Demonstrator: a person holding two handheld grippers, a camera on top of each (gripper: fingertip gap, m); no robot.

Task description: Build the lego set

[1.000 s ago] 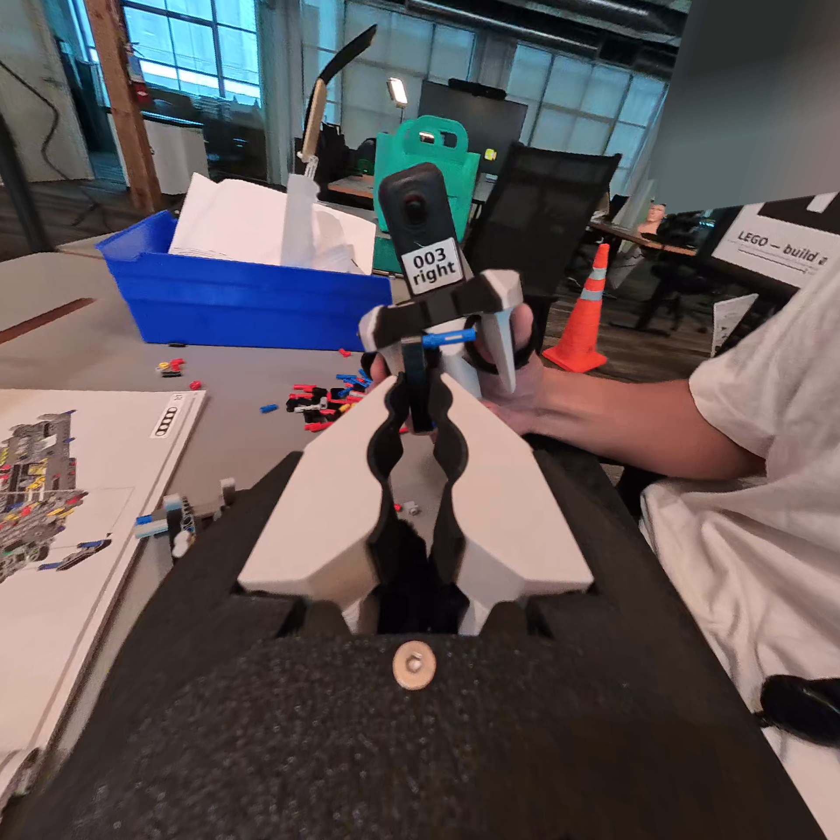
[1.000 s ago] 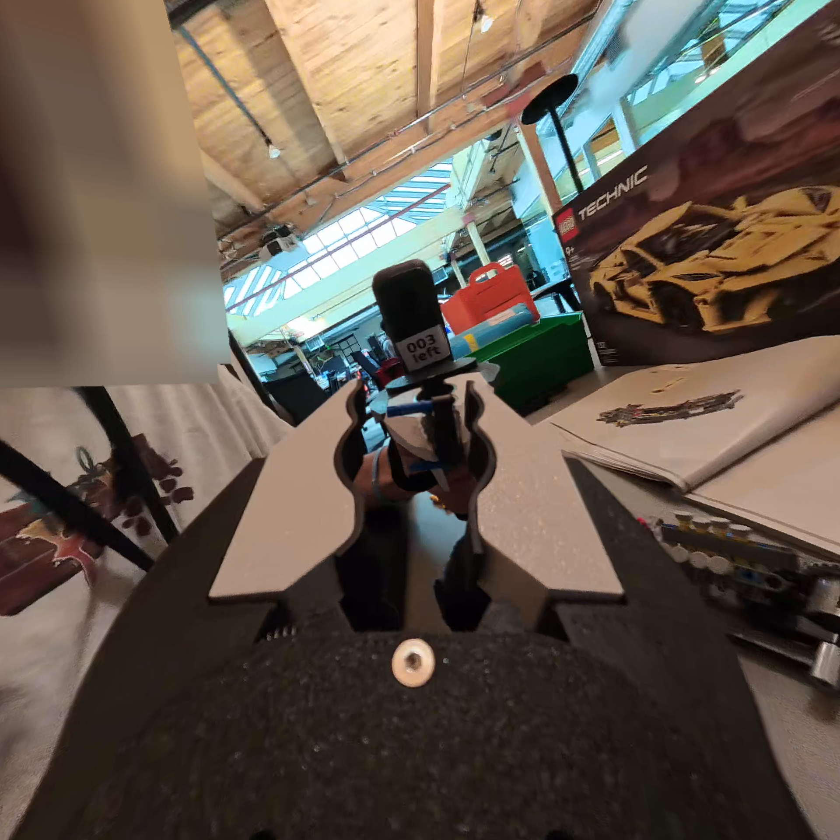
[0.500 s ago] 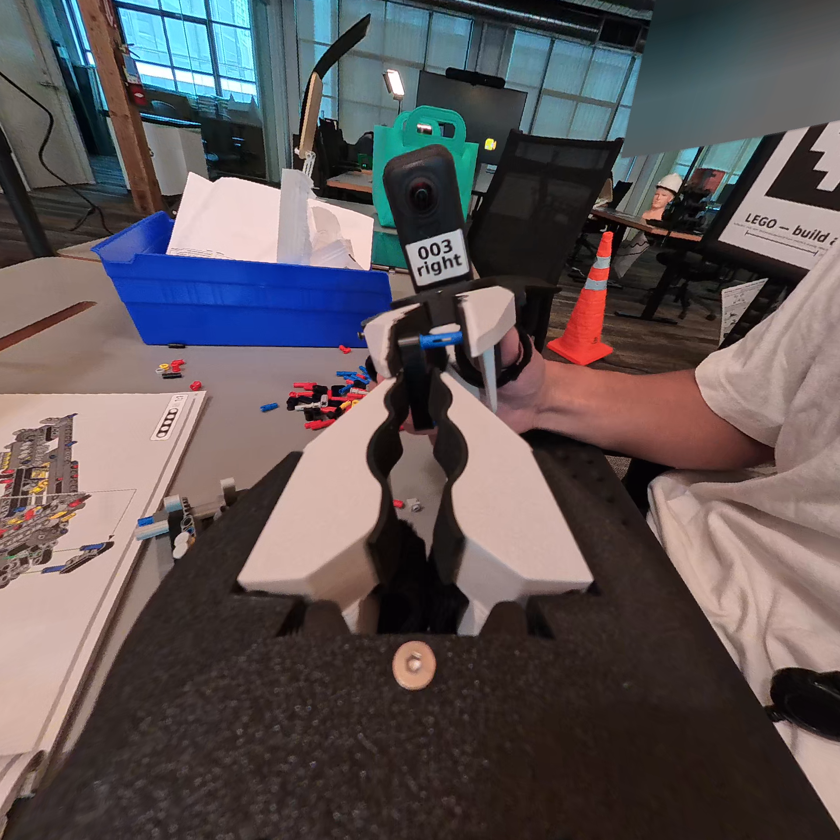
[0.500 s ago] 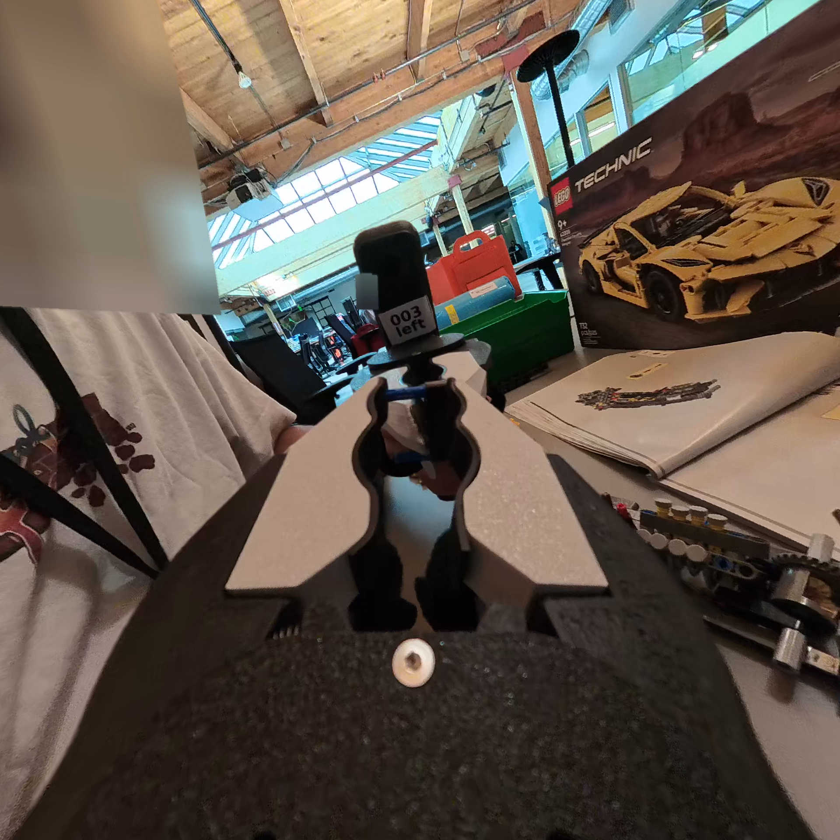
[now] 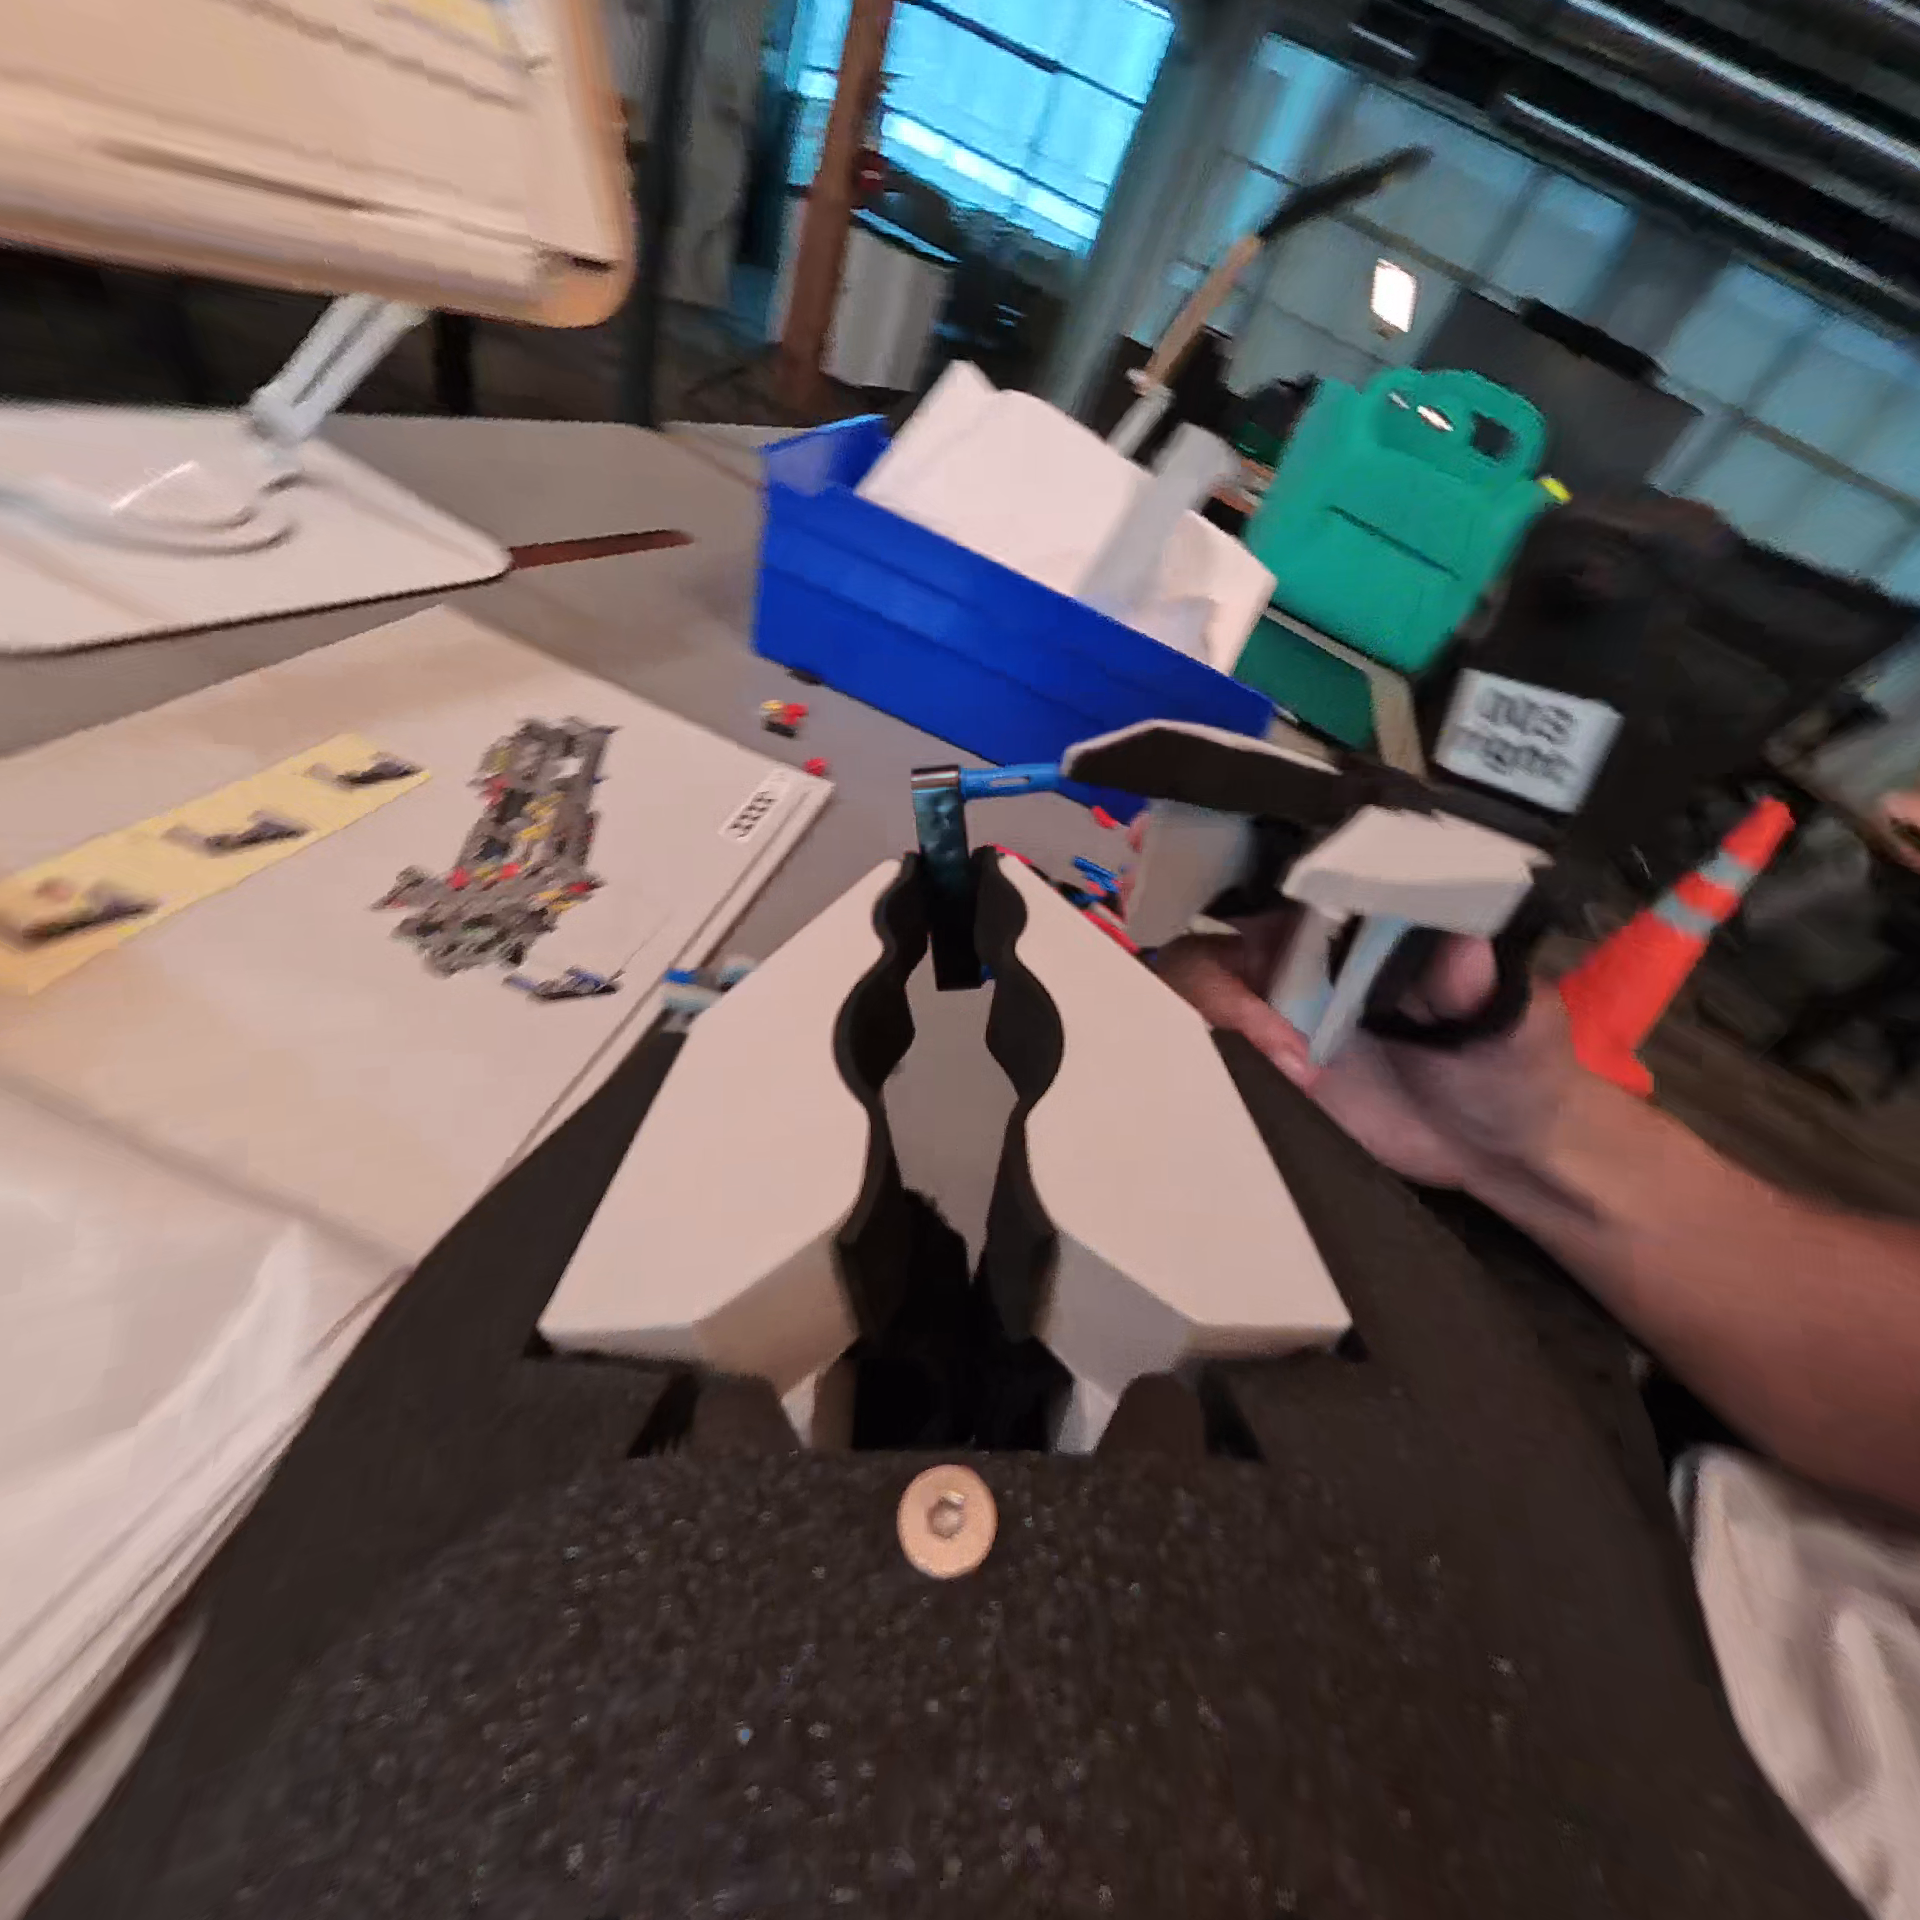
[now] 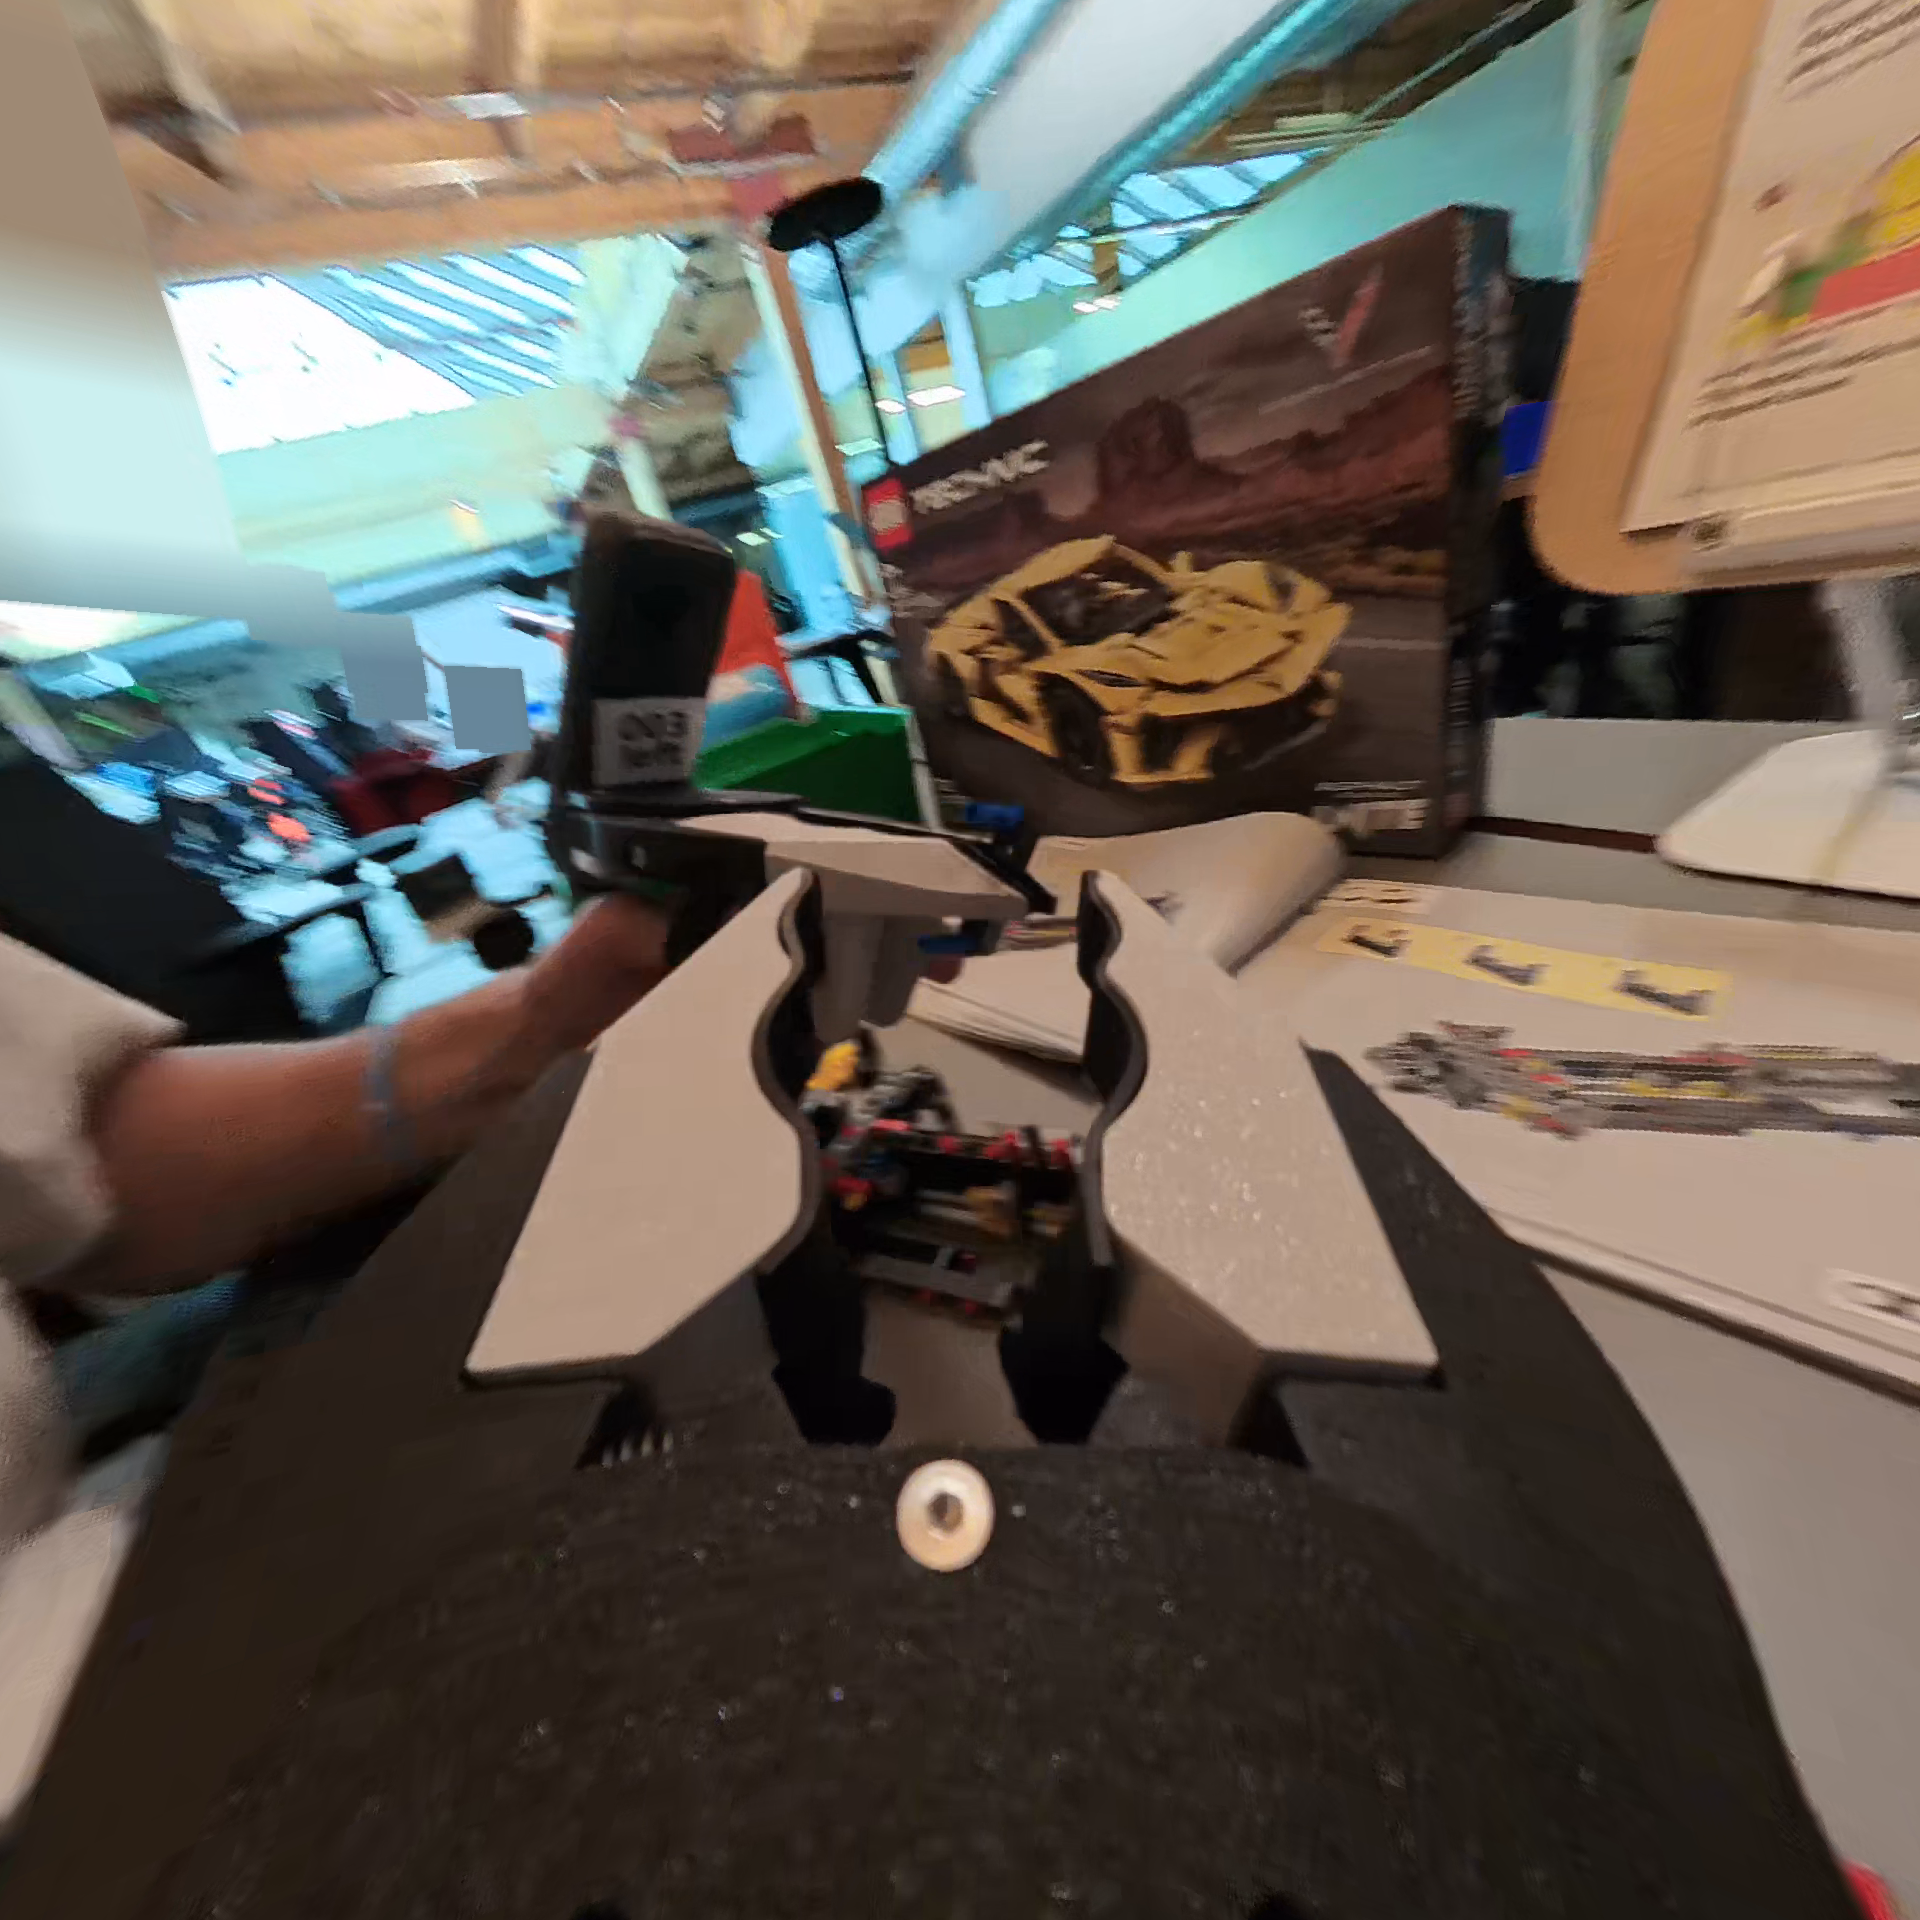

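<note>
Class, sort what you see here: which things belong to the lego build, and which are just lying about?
Belong to the build:
left gripper, shut on a black beam with a blue pin
right gripper, open
part-built model
instruction booklet
loose pieces

Just lying about:
blue bin
green bag
orange cone

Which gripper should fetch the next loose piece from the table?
Right. The right gripper stands open and looks empty, so it is free to reach. The left gripper is shut on the dark beam that carries the blue pin.
</note>
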